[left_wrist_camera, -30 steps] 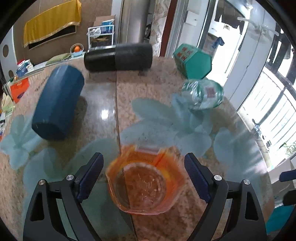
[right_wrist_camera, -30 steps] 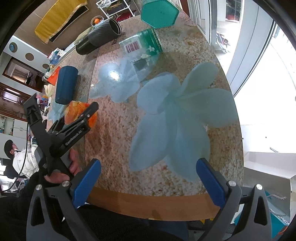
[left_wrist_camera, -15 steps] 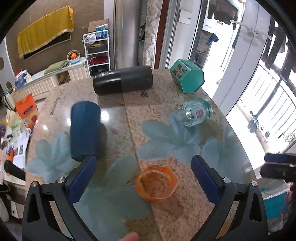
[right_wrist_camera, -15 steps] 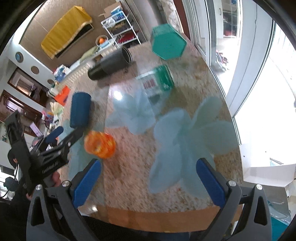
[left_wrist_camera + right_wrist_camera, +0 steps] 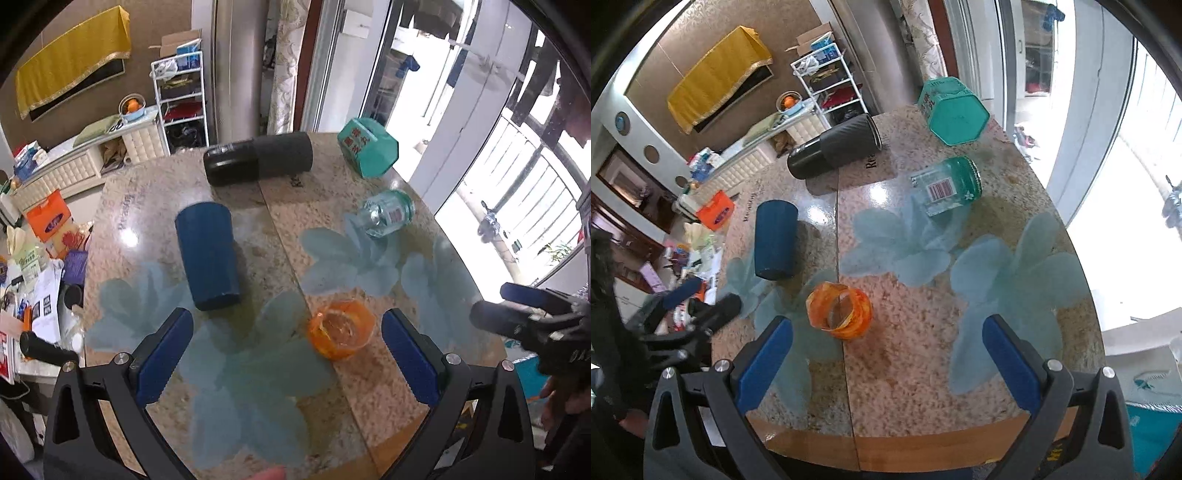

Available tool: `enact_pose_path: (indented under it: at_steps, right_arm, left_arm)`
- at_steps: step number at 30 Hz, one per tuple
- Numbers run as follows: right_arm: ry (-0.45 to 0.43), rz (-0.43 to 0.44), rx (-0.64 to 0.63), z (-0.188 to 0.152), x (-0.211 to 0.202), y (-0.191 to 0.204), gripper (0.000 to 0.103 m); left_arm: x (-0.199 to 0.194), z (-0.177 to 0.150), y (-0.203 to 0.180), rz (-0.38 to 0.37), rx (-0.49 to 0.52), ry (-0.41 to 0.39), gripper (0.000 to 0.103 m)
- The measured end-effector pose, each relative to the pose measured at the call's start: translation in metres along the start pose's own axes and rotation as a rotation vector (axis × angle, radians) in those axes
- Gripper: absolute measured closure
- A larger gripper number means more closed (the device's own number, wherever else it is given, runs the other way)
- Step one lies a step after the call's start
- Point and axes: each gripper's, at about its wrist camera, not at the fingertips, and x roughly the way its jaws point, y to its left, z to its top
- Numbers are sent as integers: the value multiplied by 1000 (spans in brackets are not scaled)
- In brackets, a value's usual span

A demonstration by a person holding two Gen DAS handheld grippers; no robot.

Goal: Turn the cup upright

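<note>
orange cup stands mouth-up, both hand-held grippers open and clear of it

the orange cup (image 5: 340,334) sits on the surface (image 5: 369,406) near the front edge, resting on its base with its mouth facing up; in the right wrist view the same orange cup (image 5: 839,309) shows an open rim on top and its long axis close to vertical. judged from this, the flip looks done for this cup.

the left hand-held gripper (image 5: 288,354) has its jaws spread wide and holds nothing. the cup lies ahead of it, a little toward its right finger, not between the pads and apart from both. the right hand-held gripper (image 5: 888,360) is likewise spread wide and empty; the cup lies ahead and toward its left finger, also apart. neither is clearly nearer; the cup lies roughly between the two.

other vessels lie on their sides farther back: a blue cup (image 5: 207,254) with its long axis running away from the left hand-held gripper, left of its centre line; a black tumbler (image 5: 258,158) lying crosswise at the far edge; a clear jar (image 5: 386,217) to the right. a teal hexagonal tin (image 5: 367,147) rests tilted at the far right.

if another vessel is to be righted next, the blue cup appears closer to the left hand, and the jar to the right.
</note>
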Motion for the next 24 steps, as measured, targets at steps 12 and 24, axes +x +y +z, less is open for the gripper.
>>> enact_pose_path:
  at_steps: [12, 24]
  right_arm:
    - [-56, -106, -1, -18, -5, 37, 0]
    - [-87, -112, -19, -23, -10, 58, 0]
  left_arm:
    - [-9, -7, 16, -72, 56, 30, 0]
    - [-17, -7, 25, -85, 72, 23, 0]
